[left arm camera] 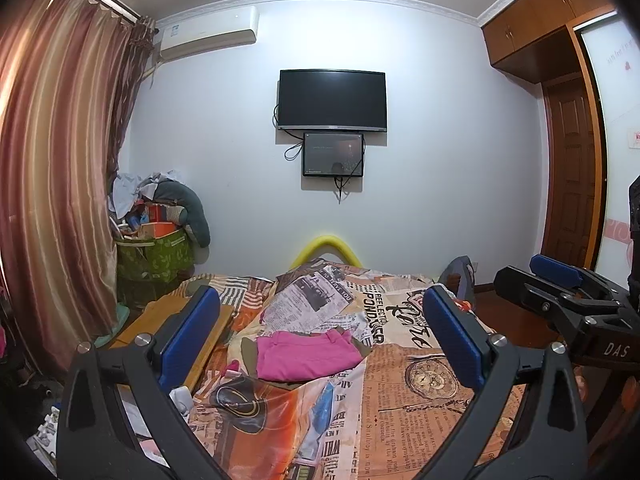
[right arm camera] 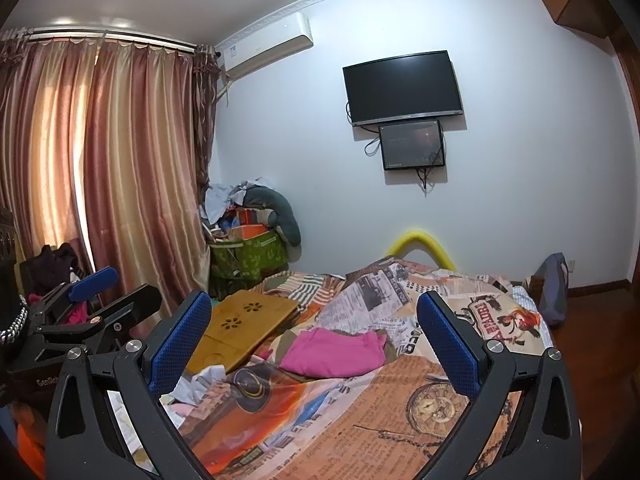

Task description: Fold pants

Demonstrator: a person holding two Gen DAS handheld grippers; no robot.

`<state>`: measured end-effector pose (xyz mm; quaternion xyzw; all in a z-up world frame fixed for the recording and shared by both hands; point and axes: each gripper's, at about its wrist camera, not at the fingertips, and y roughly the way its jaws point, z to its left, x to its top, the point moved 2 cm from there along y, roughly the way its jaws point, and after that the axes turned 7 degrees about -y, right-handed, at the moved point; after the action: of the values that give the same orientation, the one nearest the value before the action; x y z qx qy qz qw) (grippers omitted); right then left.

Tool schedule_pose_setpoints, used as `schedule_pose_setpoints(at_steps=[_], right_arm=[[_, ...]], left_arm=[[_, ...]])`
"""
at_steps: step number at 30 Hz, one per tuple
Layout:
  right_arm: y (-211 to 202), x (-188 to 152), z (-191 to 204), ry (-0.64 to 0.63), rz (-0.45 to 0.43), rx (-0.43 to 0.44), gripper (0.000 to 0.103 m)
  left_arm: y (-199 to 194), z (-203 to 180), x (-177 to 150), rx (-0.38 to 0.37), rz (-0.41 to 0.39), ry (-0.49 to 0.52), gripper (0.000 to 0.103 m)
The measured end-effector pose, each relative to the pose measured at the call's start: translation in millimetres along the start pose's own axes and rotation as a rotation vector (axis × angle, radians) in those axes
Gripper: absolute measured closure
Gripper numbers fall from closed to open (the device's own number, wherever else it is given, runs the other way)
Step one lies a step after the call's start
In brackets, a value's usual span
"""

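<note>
On a bed [left arm camera: 460, 420] with a newsprint-patterned cover, folded pink pants [left arm camera: 306, 354] lie mid-bed, both left gripper [left arm camera: 320, 336] and right gripper [right arm camera: 316, 340] spread wide, empty, apparently finished or awaiting a final tidy.

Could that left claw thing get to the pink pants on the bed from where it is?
Probably yes. The left gripper stands wide open and empty, and the folded pink fabric pants lie uncovered on the newspaper-print bedspread ahead, with nothing between them.

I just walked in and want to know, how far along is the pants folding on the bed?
Done: the pink pants lie on the bed in a compact, roughly rectangular bundle, so they look folded. In hand: nothing; the left gripper and right gripper are both open, short of the pants. Left: maybe tidying the edges.
</note>
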<state>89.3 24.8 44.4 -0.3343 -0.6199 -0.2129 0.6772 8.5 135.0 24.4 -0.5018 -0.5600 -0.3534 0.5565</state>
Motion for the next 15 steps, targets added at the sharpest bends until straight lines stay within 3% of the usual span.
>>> schedule_pose_setpoints(at_steps=[15], right_arm=[[-1.3, -0.4, 1.7, 0.002, 0.002, -0.004, 0.001]], left_arm=[[1.0, -1.1, -1.4, 0.002, -0.002, 0.016, 0.001]])
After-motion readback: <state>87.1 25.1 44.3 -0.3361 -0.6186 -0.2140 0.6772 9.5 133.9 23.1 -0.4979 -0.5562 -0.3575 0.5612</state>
